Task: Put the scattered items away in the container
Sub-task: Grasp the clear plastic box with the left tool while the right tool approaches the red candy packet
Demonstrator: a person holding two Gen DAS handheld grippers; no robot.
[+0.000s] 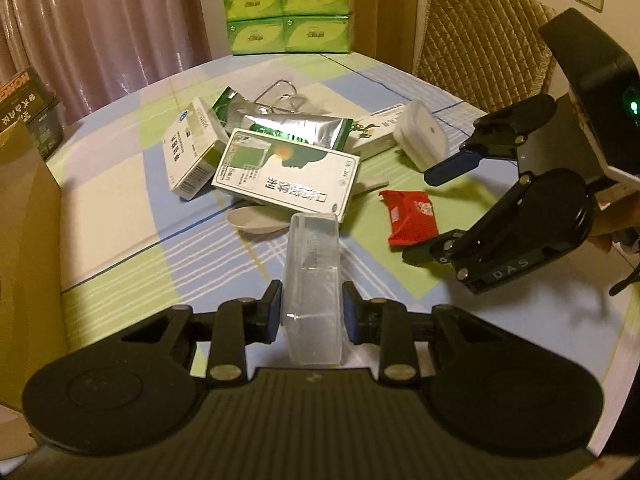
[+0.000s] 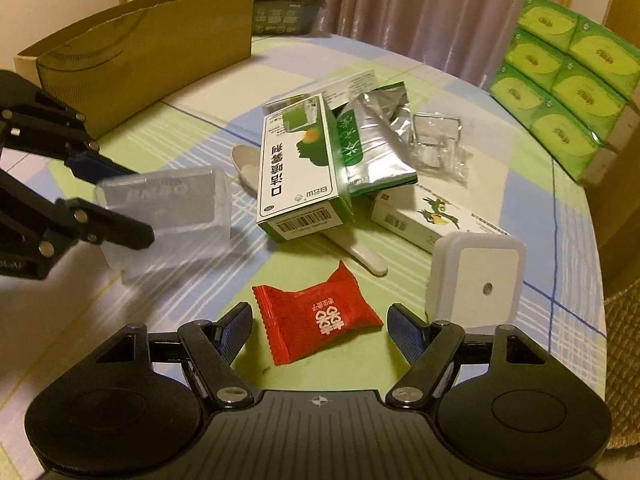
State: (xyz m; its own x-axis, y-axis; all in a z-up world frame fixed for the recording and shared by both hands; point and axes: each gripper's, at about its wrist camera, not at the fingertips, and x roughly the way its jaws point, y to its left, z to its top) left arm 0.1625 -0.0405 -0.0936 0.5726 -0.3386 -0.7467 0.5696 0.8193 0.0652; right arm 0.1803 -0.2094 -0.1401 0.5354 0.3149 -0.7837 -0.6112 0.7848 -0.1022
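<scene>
Two wrist views, differing in reach. Left hand-held gripper (image 1: 311,312) clenched on a clear plastic case (image 1: 313,280), raised off the checked cloth of the counter (image 1: 120,216); embossed broad face of that case legible only from the right wrist view (image 2: 168,216). Right hand-held gripper (image 2: 318,334) released, fingers spread either side of a red crinkled candy wrapper (image 2: 316,320) lying flat. Only in the right view: long wall of the cardboard box (image 2: 152,56) at the counter's far left edge. Only in the left view: quilted chair back (image 1: 480,36). Heaped mid-counter: green-and-white carton (image 2: 298,168) tilted over a white spoon (image 2: 360,256), creased silver foil pouch (image 2: 376,136), crumpled clear bag (image 2: 438,144), bird-printed carton (image 2: 424,216), rounded white square night light (image 2: 476,284). Stacked green tissue packs (image 2: 560,80) behind.
</scene>
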